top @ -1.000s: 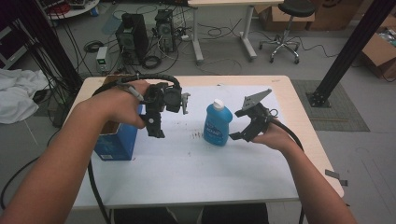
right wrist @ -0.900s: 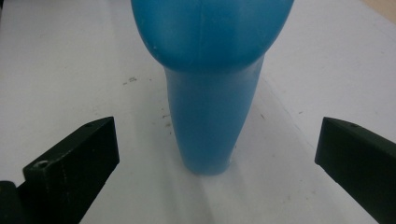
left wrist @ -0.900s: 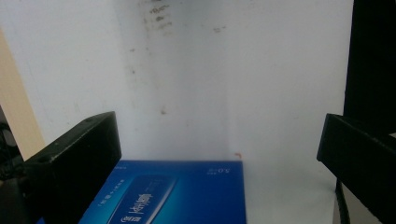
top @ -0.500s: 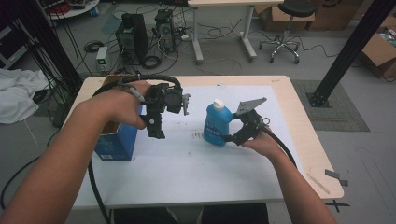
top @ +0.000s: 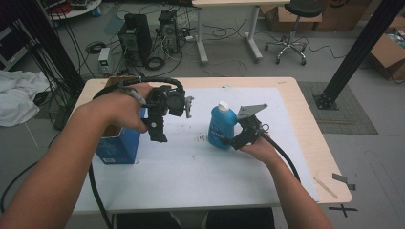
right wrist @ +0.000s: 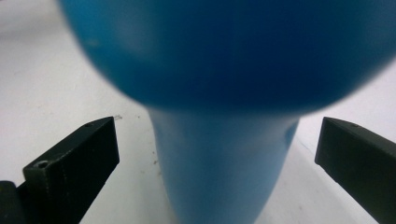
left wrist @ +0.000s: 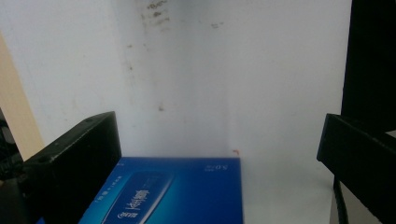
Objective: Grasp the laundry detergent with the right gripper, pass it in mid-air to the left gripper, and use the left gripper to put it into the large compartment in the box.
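Blue bottle [top: 221, 126] w/ white cap stands upright mid-frame on the table [top: 200, 167], right gripper [top: 232, 141] jaws wide apart either side of its narrow waist, not yet touching; prob. smooth, slippery plastic, liquid-heavy, so grip the waist; left gripper [top: 158, 136] open above blue box [top: 117, 145].

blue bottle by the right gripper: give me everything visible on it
The blue bottle looks like translucent plastic, with a white cap on top and a pale label on its front. It stands upright on the white table cover, right of the blue box and apart from it. The right gripper sits at its lower side. In the right gripper view the bottle lies between the open jaws, with gaps on both sides, so it isn't clamped.
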